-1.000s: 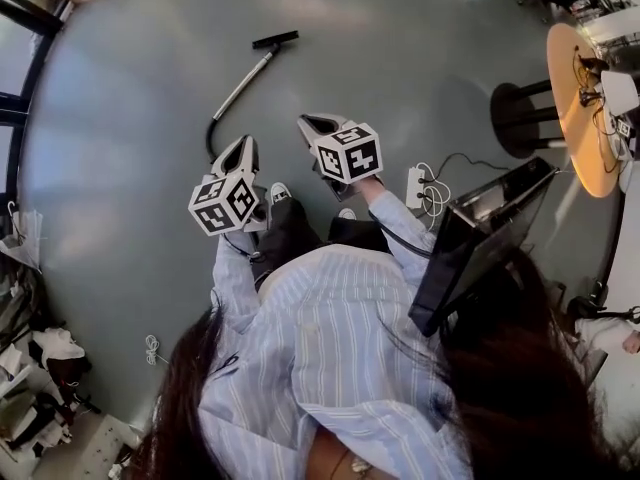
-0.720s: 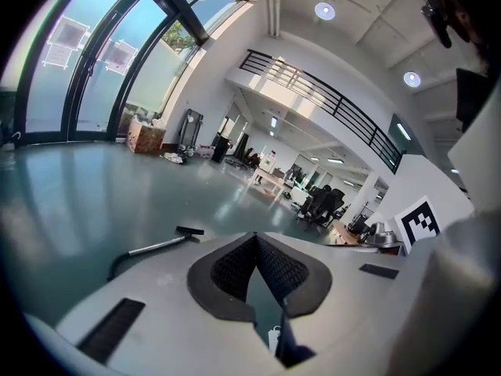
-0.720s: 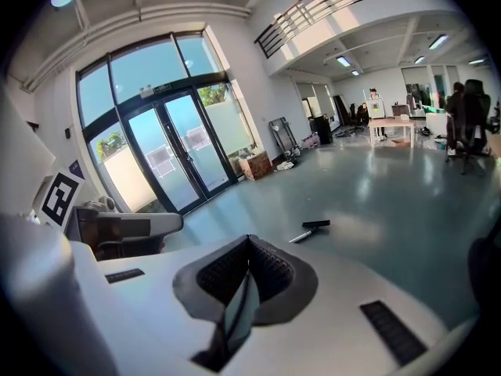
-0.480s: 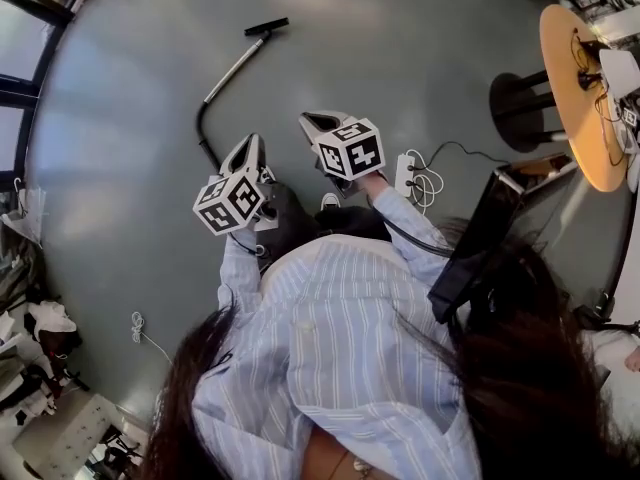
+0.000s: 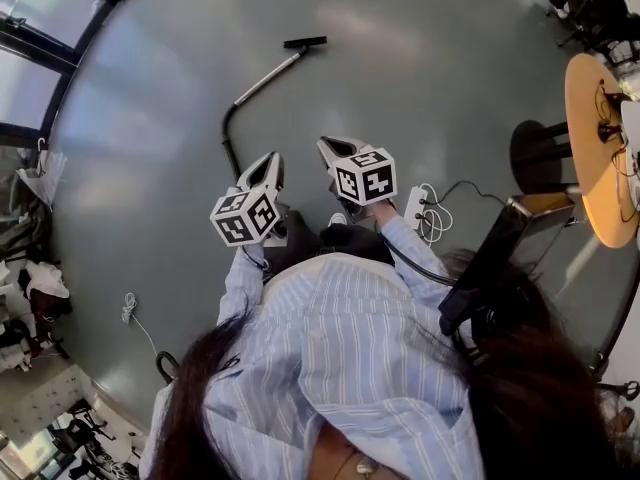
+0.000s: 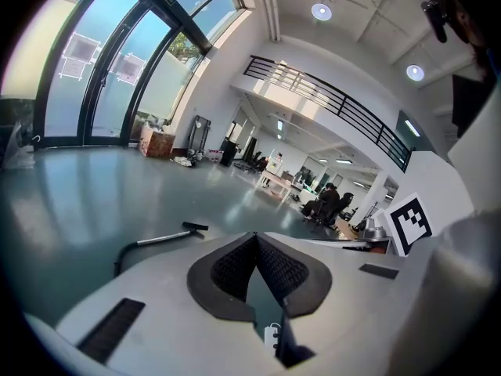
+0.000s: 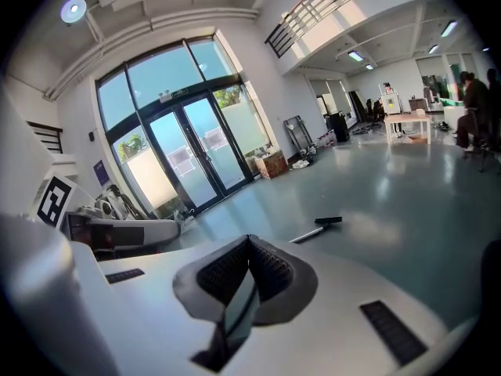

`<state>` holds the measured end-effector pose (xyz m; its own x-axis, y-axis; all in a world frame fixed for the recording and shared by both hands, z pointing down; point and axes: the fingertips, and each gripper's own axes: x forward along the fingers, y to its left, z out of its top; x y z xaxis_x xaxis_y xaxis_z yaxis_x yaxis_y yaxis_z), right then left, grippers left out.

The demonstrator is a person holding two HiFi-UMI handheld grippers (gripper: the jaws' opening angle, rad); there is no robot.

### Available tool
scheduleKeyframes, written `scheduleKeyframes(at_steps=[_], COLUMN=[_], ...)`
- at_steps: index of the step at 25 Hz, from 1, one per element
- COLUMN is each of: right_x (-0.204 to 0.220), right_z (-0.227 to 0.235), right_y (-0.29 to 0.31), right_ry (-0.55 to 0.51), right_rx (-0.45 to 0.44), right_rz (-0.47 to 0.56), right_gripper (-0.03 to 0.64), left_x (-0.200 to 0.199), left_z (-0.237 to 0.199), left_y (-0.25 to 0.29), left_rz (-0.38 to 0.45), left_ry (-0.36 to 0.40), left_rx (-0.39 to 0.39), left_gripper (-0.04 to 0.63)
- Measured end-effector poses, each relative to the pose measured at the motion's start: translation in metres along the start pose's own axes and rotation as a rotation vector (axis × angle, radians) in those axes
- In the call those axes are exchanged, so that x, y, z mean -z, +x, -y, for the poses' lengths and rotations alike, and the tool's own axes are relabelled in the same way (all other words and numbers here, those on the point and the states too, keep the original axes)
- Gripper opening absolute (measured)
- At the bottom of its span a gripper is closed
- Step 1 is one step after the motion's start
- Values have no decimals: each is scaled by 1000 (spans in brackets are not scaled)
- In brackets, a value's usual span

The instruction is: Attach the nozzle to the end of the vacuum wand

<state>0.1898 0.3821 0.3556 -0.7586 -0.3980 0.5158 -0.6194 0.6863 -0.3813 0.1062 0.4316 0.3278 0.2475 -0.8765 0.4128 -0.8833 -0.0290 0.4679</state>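
A silver vacuum wand (image 5: pixel 265 78) lies on the grey floor ahead of me, with a black nozzle (image 5: pixel 305 42) at its far end and a black hose (image 5: pixel 228 138) curving off its near end. Whether the nozzle is joined to the wand I cannot tell. My left gripper (image 5: pixel 274 156) and right gripper (image 5: pixel 327 144) are held side by side in the air, well short of the wand, both shut and empty. The left gripper view shows the wand (image 6: pixel 160 239) and nozzle (image 6: pixel 195 226) beyond the shut left gripper (image 6: pixel 255 235). In the right gripper view the nozzle (image 7: pixel 328 221) lies past the shut right gripper (image 7: pixel 250 237).
A white power strip with coiled cable (image 5: pixel 418 206) lies on the floor at my right. Further right stand a black stool (image 5: pixel 535 153), a round wooden table (image 5: pixel 600 138) and a dark flat panel (image 5: pixel 490 258). Glass doors (image 5: pixel 40 58) and clutter line the left side.
Both grippers have shifted slightly rightward with the person, and the head view has turned, showing more window at the left. The wand lies as before. Both grippers stay shut.
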Motion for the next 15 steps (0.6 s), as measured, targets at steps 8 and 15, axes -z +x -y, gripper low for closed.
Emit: scheduleKeyframes(at_steps=[8, 15], right_x=[0, -3], right_z=[-18, -54], right_y=[4, 24], right_ry=[-19, 11], right_rx=[-1, 5], right_rz=[9, 2], right_gripper=[6, 6], left_x=[3, -11], left_z=[-15, -43], left_y=[-11, -29], left_rz=[7, -13], left_ry=[15, 45], left_rx=[-10, 24], left_gripper=[6, 6])
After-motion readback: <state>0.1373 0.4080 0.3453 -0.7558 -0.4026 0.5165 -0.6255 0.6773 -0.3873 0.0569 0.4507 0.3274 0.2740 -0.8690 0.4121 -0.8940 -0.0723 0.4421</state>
